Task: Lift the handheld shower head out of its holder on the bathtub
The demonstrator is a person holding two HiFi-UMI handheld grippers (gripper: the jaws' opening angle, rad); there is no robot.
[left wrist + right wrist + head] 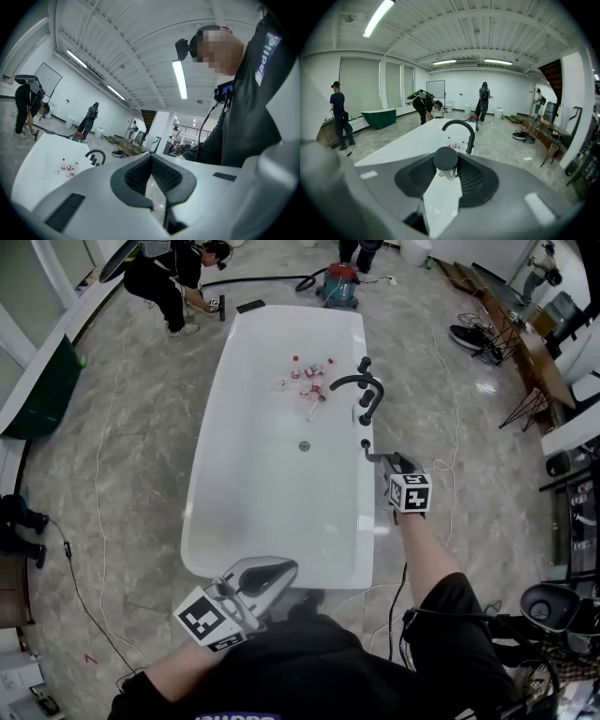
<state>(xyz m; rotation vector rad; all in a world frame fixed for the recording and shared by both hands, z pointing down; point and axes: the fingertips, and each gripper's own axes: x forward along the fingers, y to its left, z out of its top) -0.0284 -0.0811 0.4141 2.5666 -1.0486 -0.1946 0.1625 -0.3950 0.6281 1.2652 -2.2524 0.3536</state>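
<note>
Finds the shower head (445, 159) between the jaws of the right hand-held gripper (382, 459), pads pressed on its stem just under the round black cap. Judges this a clenched hold, suited to a straight pull upward. Places it at the right rim of the tub (199, 512), just near of the faucet (361, 390). Cannot tell from the head view whether it has cleared the holder, which is too small there to make out.

Notes the left hand-held gripper (151, 157) closed on nothing, jaws together, at the tub's near end and well apart from the work. Judges it parked there to keep out of the way.

Records a glossy white tub, likely slick should the fitting slip. Notes small red-capped bottles (307, 379) lying loose in its far half, left of the faucet. Records a grey marbled floor (122, 456) with cables trailing on either side.

Notes a wide white hall under strip lights, with a green tub (377, 116) at far left and a vacuum (339, 285) beyond the tub's far end. Notes a person (173, 277) crouched at its far left corner and others standing well off.
</note>
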